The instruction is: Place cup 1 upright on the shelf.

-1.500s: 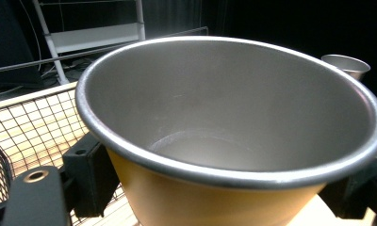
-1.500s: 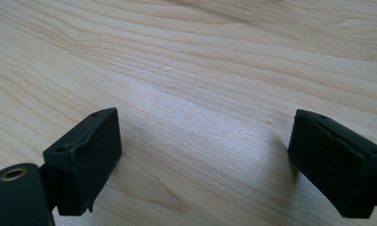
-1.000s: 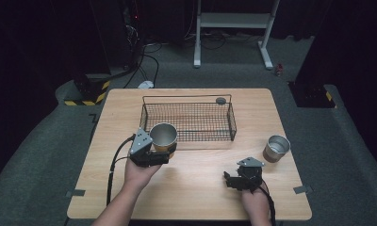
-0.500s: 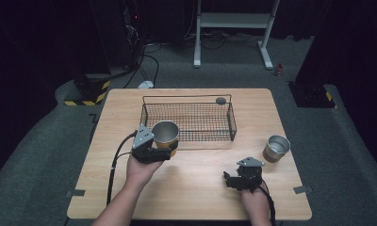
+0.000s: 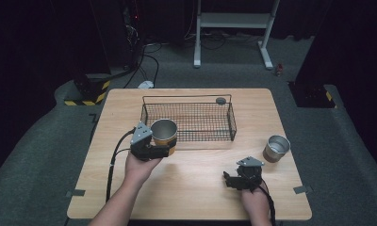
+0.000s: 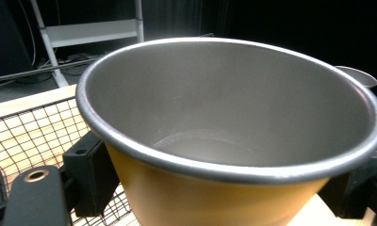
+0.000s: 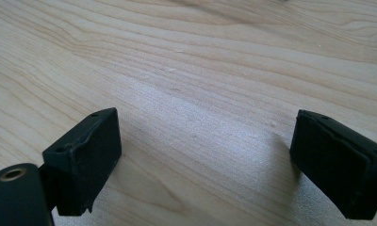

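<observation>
Left tongs point(image 5: 164, 149) pinch the yellow cup point(image 5: 164, 136) by its lower wall, jaws pressed on either side of it. The cup is upright, steel inside, nothing in it, raised at the near left corner of the wire basket point(image 5: 188, 117); whether it touches the basket rim, can't tell. In the left gripper view the cup point(image 6: 224, 188) takes up most of the picture, black pads tight against its yellow sides, basket mesh point(image 6: 31, 132) low on the left behind it.

Right tongs point(image 5: 230, 179) sit low over the counter point(image 5: 196, 188) at the near right, jaws spread wide. The right gripper view shows both black pads point(image 7: 83, 150) far apart with bare wood point(image 7: 200, 117) between them, nothing held.

A second cup, plain steel point(image 5: 276, 148), stands upright on the counter right of the basket, well apart from both tongs. A small dark round thing point(image 5: 220, 100) sits at the basket's far right rim. Basket looks empty inside.
</observation>
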{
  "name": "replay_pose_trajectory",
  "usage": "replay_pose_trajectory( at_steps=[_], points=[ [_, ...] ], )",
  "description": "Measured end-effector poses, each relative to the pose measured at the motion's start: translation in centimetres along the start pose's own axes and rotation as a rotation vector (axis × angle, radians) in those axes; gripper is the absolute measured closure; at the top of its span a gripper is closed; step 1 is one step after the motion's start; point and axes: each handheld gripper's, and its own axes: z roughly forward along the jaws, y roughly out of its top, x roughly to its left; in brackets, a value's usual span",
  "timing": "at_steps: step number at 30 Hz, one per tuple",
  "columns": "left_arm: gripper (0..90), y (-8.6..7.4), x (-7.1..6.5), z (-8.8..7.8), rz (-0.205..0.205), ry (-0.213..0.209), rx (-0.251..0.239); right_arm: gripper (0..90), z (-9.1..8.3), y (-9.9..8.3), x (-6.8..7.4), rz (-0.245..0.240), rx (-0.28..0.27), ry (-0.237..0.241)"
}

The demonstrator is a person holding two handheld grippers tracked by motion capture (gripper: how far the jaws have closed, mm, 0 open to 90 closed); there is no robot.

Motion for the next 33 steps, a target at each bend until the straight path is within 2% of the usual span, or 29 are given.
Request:
replay_pose_trajectory(
  at_steps=[10,11,18,23,25,31,33],
  points=[
    [15.6,0.1,0.2,0.2,-0.010,0.015,-0.001,9.2,0.0,0.0,0.1,-0.001,0.004,0.007],
    [15.6,0.1,0.2,0.3,0.002,0.020,0.004,9.1,0.1,0.1,0.0,-0.003,0.002,0.007],
    [15.6,0.6,0.3,0.7,0.002,0.020,0.001,9.0,0.1,0.1,0.0,-0.008,0.001,0.011],
    [15.6,1.1,0.3,0.9,0.004,0.017,-0.020,9.2,0.1,0.1,0.0,-0.013,0.000,0.010],
    [15.6,1.2,0.4,1.1,-0.006,0.017,-0.020,9.2,0.1,0.1,0.0,-0.012,0.002,0.009],
    [15.6,1.4,0.7,1.6,-0.001,0.006,-0.022,9.2,0.0,0.0,0.1,-0.014,0.001,0.010],
    [15.6,1.5,0.8,1.7,0.000,0.014,-0.017,9.2,0.0,0.0,0.1,-0.015,0.000,0.009]
  ],
)
